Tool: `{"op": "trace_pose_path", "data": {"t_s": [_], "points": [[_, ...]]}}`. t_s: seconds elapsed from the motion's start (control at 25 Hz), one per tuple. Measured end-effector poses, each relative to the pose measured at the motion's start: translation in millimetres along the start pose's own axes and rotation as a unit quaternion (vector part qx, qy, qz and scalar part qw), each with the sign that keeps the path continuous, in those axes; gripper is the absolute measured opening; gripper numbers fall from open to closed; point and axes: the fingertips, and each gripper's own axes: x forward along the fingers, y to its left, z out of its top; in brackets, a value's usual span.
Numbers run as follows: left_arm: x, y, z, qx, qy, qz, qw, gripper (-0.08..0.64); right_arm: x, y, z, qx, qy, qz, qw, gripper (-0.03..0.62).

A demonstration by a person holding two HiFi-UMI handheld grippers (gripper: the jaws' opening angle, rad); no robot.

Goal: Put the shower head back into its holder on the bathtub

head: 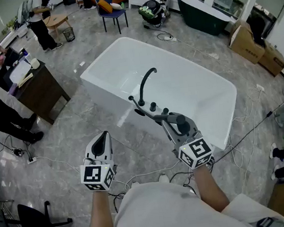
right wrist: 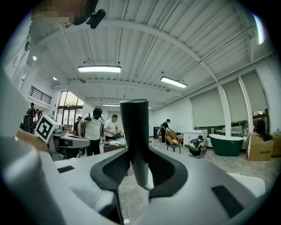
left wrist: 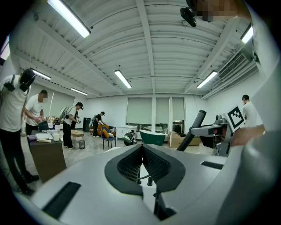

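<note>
Within the right hand-held gripper (right wrist: 137,173), the shower head (right wrist: 135,132) stands clamped, seemingly upright.

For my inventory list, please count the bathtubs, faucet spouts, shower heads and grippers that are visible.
Bathtubs: 2, the white bathtub and the dark green bathtub
Faucet spouts: 1, the black faucet spout
Shower heads: 1, the shower head
Grippers: 2, the left gripper and the right gripper
Total: 6

A dark green tub (head: 202,15) stands upper right, a blue chair (head: 111,11) at top centre, a brown worktop (head: 39,89) with papers at left, cardboard boxes (head: 254,45) at right, and a black office chair (head: 34,221) lower left.
</note>
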Motion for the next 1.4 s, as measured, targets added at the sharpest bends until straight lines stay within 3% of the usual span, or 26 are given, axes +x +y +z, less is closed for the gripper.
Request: {"op": "trace_pose_path", "data": {"t_s": [0.8,1.4], "points": [[-11.3,7.3,0.6,0.006,-0.002,-0.033,0.9994,0.011,1.5,14.3,-8.9,0.015,0.001,-0.028,1.000,0.143],[-39.4,26.0,-7.3,0.009,-0.004,-0.067,0.9977,0.011,5.3,49.7,-12.9,-0.004,0.010,-0.054,0.998,0.143]]}}
